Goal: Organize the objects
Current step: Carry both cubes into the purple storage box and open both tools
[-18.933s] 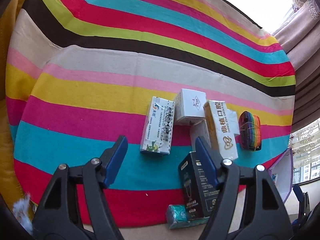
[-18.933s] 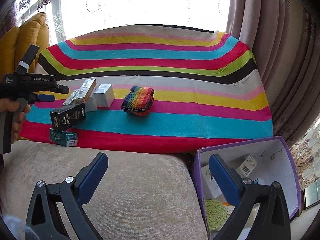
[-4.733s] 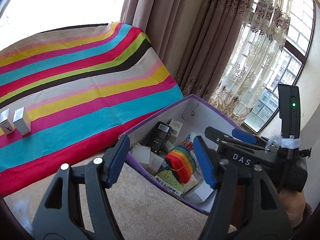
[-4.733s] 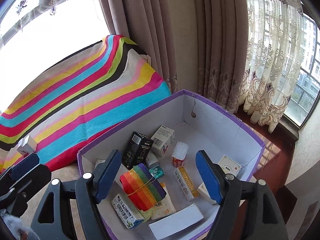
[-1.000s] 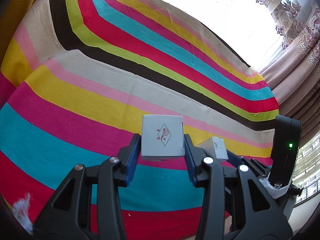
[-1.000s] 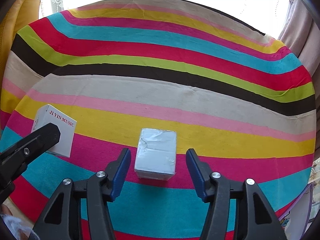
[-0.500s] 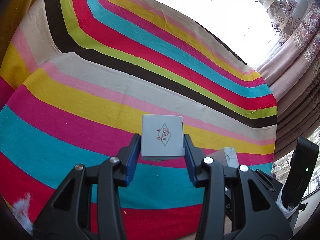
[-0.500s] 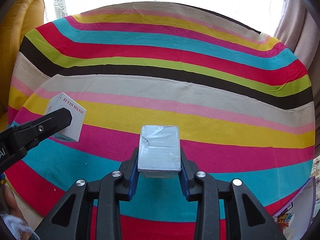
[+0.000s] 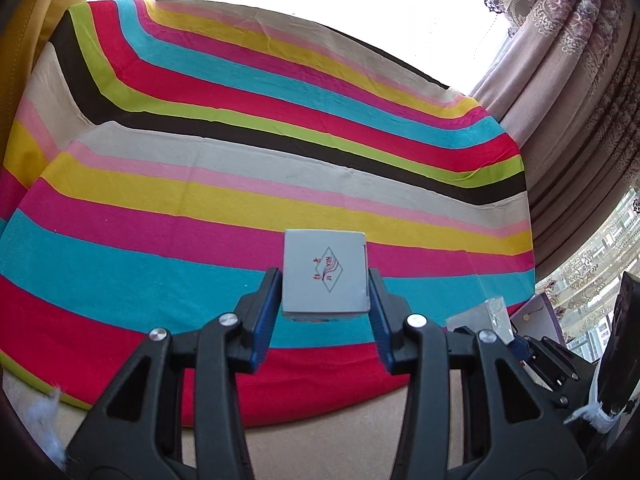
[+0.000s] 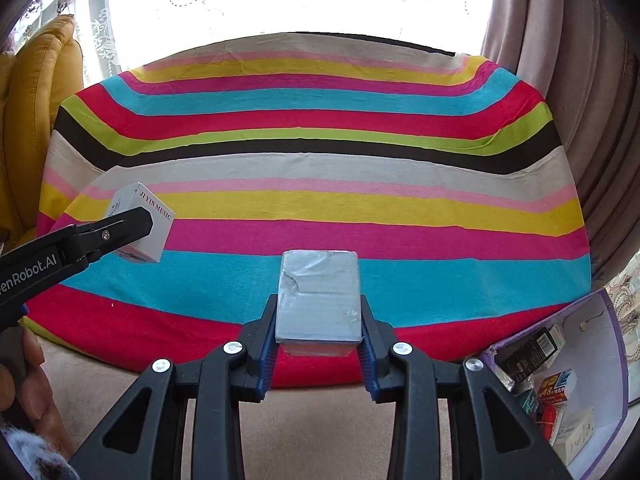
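Observation:
My left gripper [image 9: 325, 304] is shut on a white square box [image 9: 324, 274] with a red and blue diamond logo, held above the striped cloth [image 9: 240, 152]. The same box, lettered JI YIN MUSIC, shows at the left of the right wrist view [image 10: 146, 224]. My right gripper [image 10: 318, 330] is shut on a grey film-wrapped box [image 10: 318, 294], also lifted off the cloth [image 10: 320, 168]. That box shows at the lower right of the left wrist view [image 9: 486, 316]. The purple storage box [image 10: 600, 364] stands at the lower right and holds several small packages.
The striped cloth covers a beige cushion [image 10: 312, 412]. A yellow leather armrest [image 10: 44, 92] stands at the left. Brown curtains [image 10: 560, 40] hang at the right. The purple box's corner peeks in the left wrist view [image 9: 540, 312].
Both grippers have lifted their boxes and pulled back from the cloth. The view has swung toward the right, and the purple box has come into sight.

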### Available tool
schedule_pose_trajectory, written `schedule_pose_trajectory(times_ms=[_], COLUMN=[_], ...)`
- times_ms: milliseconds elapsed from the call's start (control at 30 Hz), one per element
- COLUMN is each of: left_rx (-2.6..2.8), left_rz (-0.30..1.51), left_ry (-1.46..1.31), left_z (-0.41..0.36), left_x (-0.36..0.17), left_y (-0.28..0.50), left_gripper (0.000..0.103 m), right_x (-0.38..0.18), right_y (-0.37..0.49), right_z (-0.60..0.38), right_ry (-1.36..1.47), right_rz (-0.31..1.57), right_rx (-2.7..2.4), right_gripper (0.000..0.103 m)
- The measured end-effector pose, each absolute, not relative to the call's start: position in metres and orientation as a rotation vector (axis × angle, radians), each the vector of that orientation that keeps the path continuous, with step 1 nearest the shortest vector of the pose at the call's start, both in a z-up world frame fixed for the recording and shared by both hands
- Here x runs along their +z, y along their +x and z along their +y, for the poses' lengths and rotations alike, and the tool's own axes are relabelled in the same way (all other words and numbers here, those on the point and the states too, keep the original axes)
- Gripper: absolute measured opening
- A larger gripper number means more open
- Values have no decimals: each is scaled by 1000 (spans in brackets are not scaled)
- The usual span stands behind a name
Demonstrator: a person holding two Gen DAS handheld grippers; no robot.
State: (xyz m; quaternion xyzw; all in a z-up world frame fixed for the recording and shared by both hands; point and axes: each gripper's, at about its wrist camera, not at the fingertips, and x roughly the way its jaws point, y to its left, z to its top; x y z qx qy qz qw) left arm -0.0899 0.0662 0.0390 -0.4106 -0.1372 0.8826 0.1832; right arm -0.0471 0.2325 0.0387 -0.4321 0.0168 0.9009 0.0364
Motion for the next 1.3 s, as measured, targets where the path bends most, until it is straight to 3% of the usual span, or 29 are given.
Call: schedule_pose_trajectory(times_ms=[600,933,1000,1100,1167,1300], left_rx=[2289,1976,1909,1865,1860,1820], left_rz=[-183,-176,-178,-188,-164,-139], left_ry=[-1109,-1199,-1269,-1352,-1403,-1472], left_z=[173,269,287,304,312,318], left_x=[64,71,74,81,87,110], left_y=[-10,22,24,24,27,33], left_gripper=[46,47,53,78,81,81], right_x=[47,60,67,72,74,73], right_y=[58,114,124,137,142,147], right_z=[338,427,440,456,466,479], right_ry=[-1227,-1170,-1143,-1112,-1082,-1090], right_rz=[182,253,262,299,324,340], right_rx=[2588,2373,2342,2330,2338,2325], right_gripper=[36,37,42,68,81,84])
